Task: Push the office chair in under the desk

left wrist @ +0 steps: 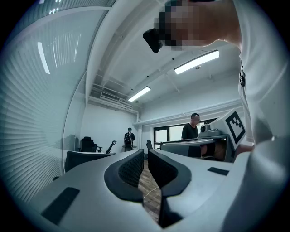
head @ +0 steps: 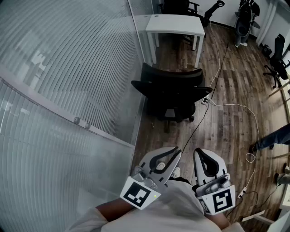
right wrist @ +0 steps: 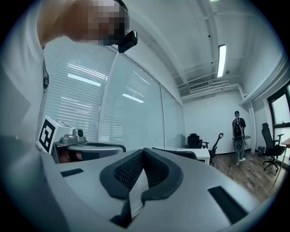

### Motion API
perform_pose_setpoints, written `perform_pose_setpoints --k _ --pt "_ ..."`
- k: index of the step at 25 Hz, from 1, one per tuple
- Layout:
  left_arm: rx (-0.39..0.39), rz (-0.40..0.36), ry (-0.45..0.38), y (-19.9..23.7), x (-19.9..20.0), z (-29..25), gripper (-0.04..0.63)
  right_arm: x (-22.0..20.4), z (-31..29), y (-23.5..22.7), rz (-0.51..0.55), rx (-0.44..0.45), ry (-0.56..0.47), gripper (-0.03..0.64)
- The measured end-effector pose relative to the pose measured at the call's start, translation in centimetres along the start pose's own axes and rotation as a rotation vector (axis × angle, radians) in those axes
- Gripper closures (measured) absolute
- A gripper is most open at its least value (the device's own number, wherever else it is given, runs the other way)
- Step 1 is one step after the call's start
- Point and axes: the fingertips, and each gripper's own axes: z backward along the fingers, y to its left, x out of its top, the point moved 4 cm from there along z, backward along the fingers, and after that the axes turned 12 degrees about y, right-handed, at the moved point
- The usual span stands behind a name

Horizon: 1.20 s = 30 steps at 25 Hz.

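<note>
Two grippers, left [head: 172, 156] & right [head: 205, 156], held level close to person's body, jaws pinched shut, nothing between, prob. set to shove, not grasp. Office chair [head: 172, 90] on wood floor [head: 235, 81] short of desk [head: 174, 25] front edge, backrest toward person, well apart from both.

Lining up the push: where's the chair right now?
Head view, centre: the chair stands on the floor just short of the desk, with the glass wall on its left.

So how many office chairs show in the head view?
3. The nearest chair stands before the white desk; a second chair is behind that desk; a third chair at the right edge. Others may be hidden.
</note>
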Motion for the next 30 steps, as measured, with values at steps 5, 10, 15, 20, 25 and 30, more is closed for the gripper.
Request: perform_pose_setpoints --k 5,10,15,20,25,30 --pt "0.004 -0.002 0.001 -0.4 0.0 -0.3 0.540 -0.3 0.3 -0.3 0.000 0.001 -0.004 0.588" --pt "0.010 -0.008 0.001 -1.3 0.0 -1.0 0.540 -0.7 0.9 -1.1 -0.036 0.023 -0.006 0.586" --pt "0.025 -0.007 0.004 -2.6 0.0 -2.3 0.540 -1.0 1.9 -2.4 -0.022 0.042 -0.006 0.586" --pt "0.045 0.005 0.006 -3.7 -0.2 -3.7 0.540 -1.5 2.8 -3.8 -0.018 0.066 0.002 0.586" --pt "0.060 0.015 0.021 -4.0 -0.6 -4.3 0.540 -2.1 2.5 -4.4 -0.023 0.089 0.016 0.586" --pt "0.083 0.015 0.028 -2.4 -1.0 -4.7 0.540 -2.5 0.9 -4.6 -0.015 0.112 0.026 0.586"
